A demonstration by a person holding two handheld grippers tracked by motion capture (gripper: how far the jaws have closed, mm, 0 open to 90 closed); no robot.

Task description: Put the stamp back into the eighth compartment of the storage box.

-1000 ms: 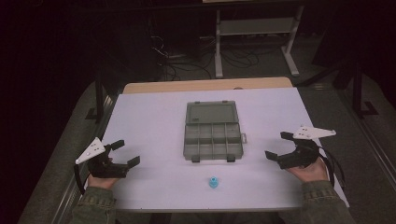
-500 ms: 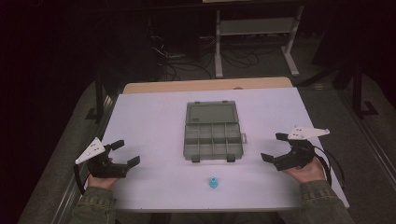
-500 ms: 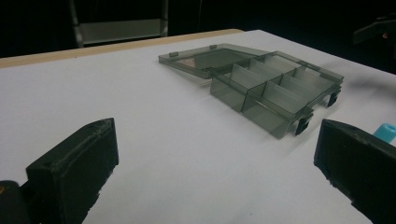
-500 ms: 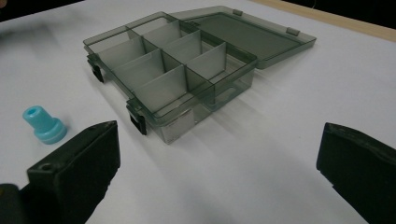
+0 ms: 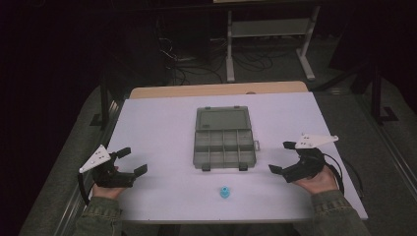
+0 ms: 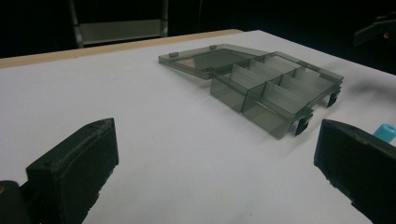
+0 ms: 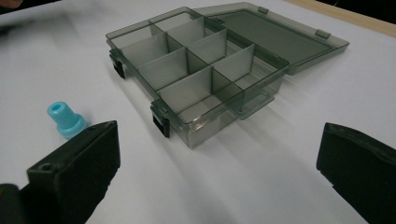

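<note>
A smoky transparent compartment box (image 5: 223,148) lies open at the middle of the white table, its lid (image 5: 221,119) folded flat away from me. Its several compartments (image 7: 196,60) look empty. A small light-blue plastic piece (image 5: 224,192) stands upright in front of the box, near the table's front edge; it shows as a flared blue nozzle (image 7: 65,120) in the right gripper view and at the right edge (image 6: 387,131) of the left gripper view. My left gripper (image 5: 132,161) rests open at the table's left. My right gripper (image 5: 282,157) is open at the right, pointing toward the box. Neither holds anything.
The white table top (image 5: 157,128) has a bare wooden strip (image 5: 216,90) along its far edge. Beyond it stand a metal shelf frame (image 5: 268,34) and cables (image 5: 196,64) on a dark floor. Two black latches (image 7: 161,122) hang on the box's front wall.
My right gripper has drifted slightly left and nearer the table's front. The left gripper, box and blue piece stay put.
</note>
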